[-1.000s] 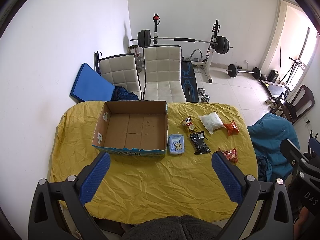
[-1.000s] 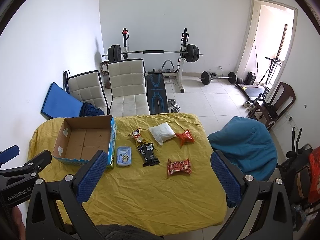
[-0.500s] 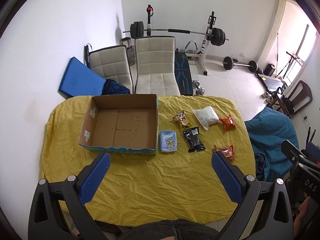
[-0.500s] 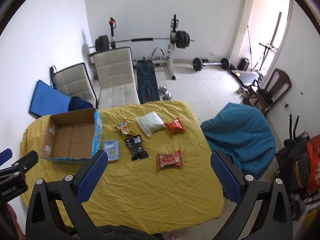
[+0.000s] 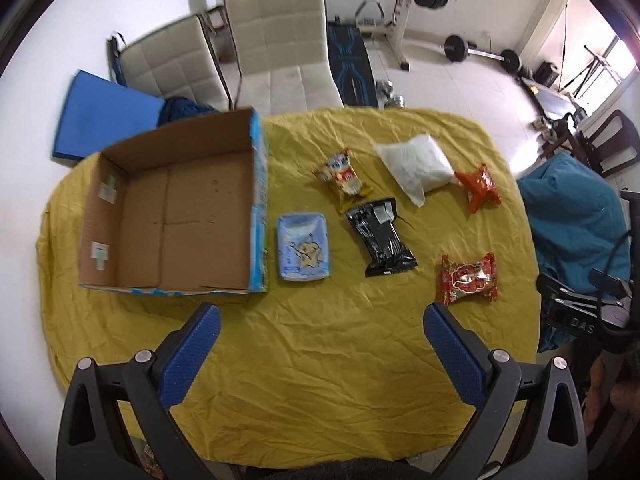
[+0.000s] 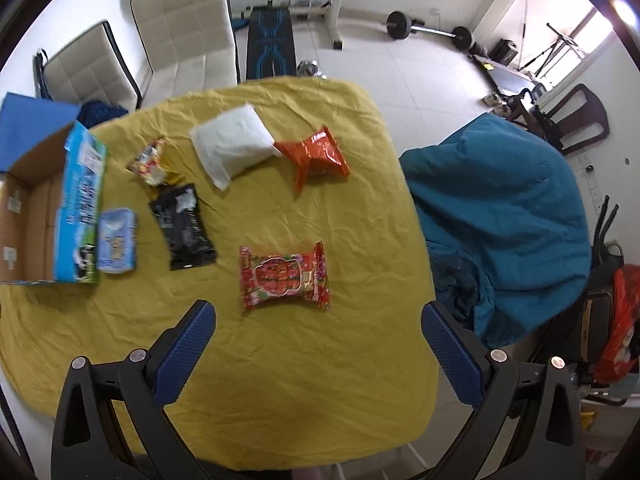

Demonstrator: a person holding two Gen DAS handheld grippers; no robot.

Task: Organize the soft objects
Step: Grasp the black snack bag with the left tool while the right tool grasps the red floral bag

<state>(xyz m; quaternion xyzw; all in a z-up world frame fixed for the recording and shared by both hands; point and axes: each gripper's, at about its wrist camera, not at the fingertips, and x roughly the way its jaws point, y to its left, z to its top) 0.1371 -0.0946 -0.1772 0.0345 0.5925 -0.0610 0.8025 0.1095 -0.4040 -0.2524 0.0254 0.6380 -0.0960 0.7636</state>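
Both claws [image 5: 320, 332] [image 6: 316, 330] gape, released; your red packet [image 6: 285, 276] looks light, crinkly — pinch its sealed edge.

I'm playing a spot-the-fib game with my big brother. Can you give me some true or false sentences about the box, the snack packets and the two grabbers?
1. The cardboard box has packets inside it. False: only its bare brown bottom shows.
2. The black packet lies on the yellow cloth, outside the box. True.
3. The right gripper is squeezing the red packet. False: its jaws are wide apart, short of the packet, with nothing between them.
4. The left gripper is open and holds nothing. True.
5. The light blue packet lies right beside the box. True.
6. The white packet lies on a chair. False: it lies on the cloth, next to the orange packet.
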